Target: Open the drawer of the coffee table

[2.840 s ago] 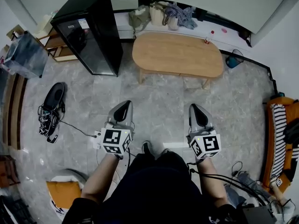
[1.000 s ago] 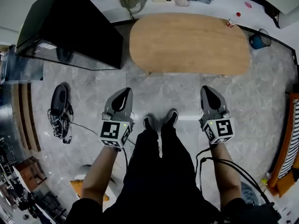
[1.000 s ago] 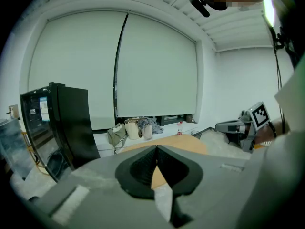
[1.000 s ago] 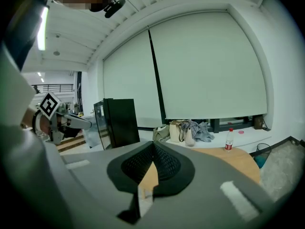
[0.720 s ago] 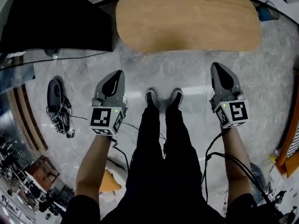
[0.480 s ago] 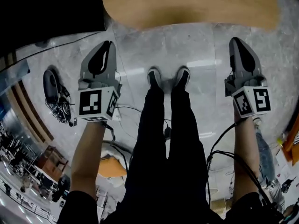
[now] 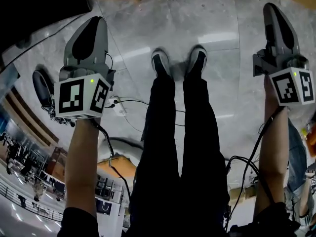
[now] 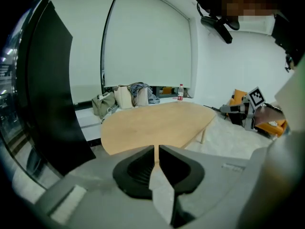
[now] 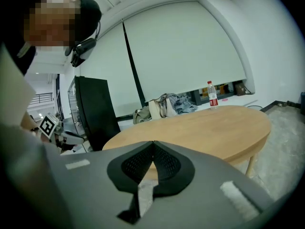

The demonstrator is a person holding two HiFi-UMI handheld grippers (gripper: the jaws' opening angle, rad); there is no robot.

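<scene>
Ok so both grippers are held out in front with nothing in either one. The left gripper is cracked open just a hair. In its own view there's a thin slit between the two black jaws, and all you see through it is a strip of wooden top and floor further back, with no object in the gap. The right gripper is clenched all the way, jaw tips meeting in a point, also empty. Neither one touches anything.

The coffee table is the light wooden oval one straight ahead of both grippers, well apart from the jaws. In the head view only a sliver of its near edge shows at the very top. The grippers sit out to the left and right of the person's shoes on the grey stone floor. I can't make out the drawer from any of these angles, just the top.

Left of the table stands a tall black cabinet. Over at the far side there's a red-capped bottle, and I can't tell if it's on the table or behind it. Some bags are piled on a low white ledge against the wall
</scene>
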